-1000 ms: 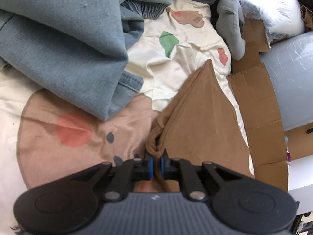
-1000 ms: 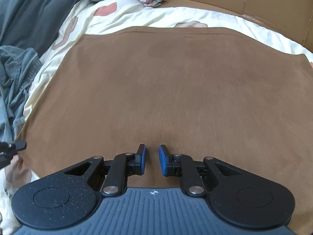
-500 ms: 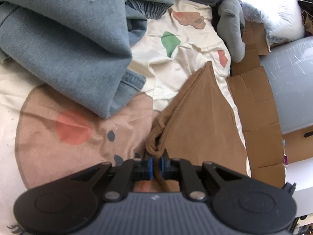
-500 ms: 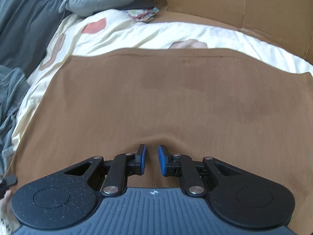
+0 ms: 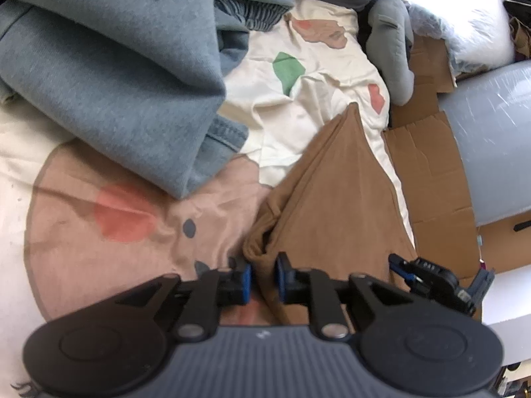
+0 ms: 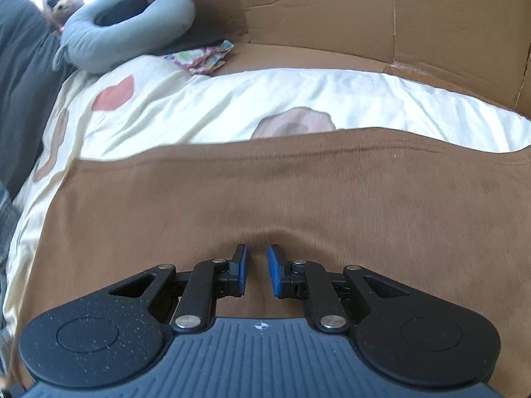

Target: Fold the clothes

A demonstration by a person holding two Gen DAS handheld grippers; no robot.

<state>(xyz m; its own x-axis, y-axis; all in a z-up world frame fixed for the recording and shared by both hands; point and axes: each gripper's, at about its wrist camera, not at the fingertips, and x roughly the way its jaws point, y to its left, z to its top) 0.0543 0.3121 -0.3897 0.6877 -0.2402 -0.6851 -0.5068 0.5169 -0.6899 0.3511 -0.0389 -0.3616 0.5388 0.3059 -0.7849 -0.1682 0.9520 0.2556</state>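
The left gripper (image 5: 264, 277) has its blue pads narrowed on a bunched edge of the brown garment (image 5: 335, 205), which spreads ahead and to its right over the patterned bedsheet (image 5: 308, 109); how much cloth sits between the pads is hidden by the fold. A heap of blue-grey clothes (image 5: 109, 59) lies ahead to its left, cut off by the frame. The right gripper (image 6: 258, 270) keeps a narrow gap, the brown garment (image 6: 265, 192) puckering just ahead of its tips; whether it pinches cloth I cannot tell. Beyond it, a grey neck pillow (image 6: 129, 30) and cardboard (image 6: 332, 6); the garment's far edge is blurred.
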